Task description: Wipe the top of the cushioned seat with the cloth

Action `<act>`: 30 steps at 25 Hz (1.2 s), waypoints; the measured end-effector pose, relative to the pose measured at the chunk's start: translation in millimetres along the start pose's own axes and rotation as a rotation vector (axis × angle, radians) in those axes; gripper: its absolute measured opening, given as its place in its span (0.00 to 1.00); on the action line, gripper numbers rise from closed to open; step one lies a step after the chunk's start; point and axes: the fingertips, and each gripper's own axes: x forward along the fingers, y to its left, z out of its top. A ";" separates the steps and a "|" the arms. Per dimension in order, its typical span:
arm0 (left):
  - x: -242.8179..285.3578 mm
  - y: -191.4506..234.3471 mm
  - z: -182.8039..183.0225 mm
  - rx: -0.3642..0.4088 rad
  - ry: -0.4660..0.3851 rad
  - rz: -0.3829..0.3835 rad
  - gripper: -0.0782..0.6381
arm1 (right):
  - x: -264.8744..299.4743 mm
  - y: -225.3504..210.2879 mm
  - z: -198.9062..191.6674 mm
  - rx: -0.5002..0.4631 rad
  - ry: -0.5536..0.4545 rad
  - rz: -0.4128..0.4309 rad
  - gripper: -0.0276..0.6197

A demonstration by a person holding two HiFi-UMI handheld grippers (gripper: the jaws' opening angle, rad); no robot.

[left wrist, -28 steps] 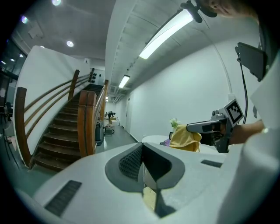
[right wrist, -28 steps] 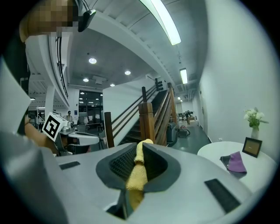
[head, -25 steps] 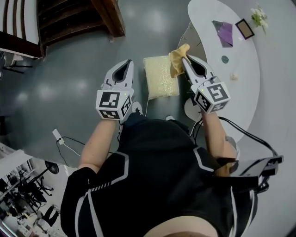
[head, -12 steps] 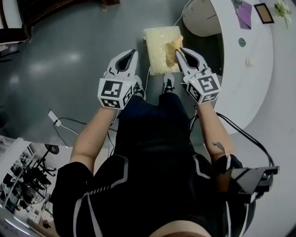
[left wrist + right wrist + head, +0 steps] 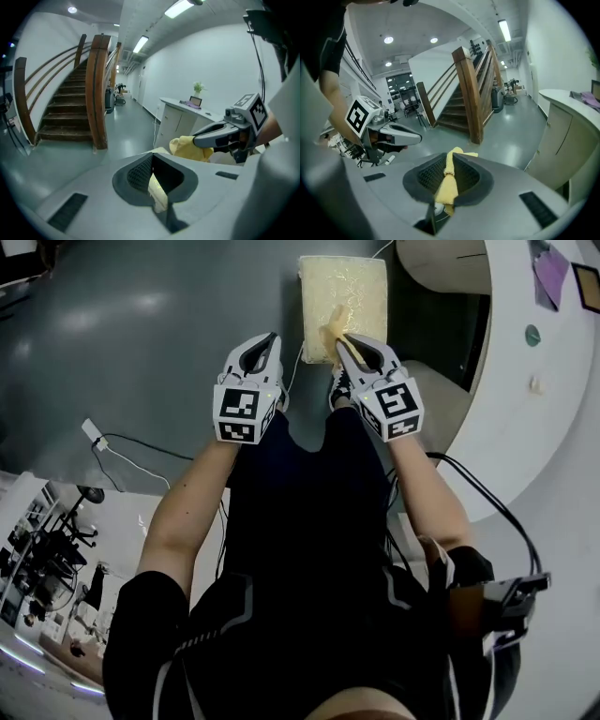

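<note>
The right gripper (image 5: 339,339) is pinching the yellow cloth (image 5: 329,322) over the cushioned seat (image 5: 361,287), at its near edge. The left gripper (image 5: 271,339) is hanging closed and empty beside the seat's near-left corner. Only a narrow fold is being held, so dragging risks pulling the cloth free or bunching it.

head view: steeply down onto cushioned seat (image 5: 352,287) | gripper views: level, facing staircase (image 5: 70,108) | both share staircase

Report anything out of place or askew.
Nothing is damaged or spilled. The cushioned seat looks level and intact, and the cloth is bunched in the right gripper. Only a white adapter and its cable lie loose on the floor.
</note>
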 end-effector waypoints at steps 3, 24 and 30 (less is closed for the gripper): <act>13.5 4.7 -37.4 -0.019 0.079 0.037 0.11 | 18.2 2.1 -34.3 0.011 0.066 0.017 0.11; 73.2 12.4 -179.0 -0.105 0.270 0.012 0.11 | 148.7 24.6 -209.2 -0.102 0.374 0.044 0.11; 76.4 18.3 -195.5 -0.119 0.295 0.016 0.11 | 171.8 13.1 -235.6 -0.148 0.440 0.004 0.11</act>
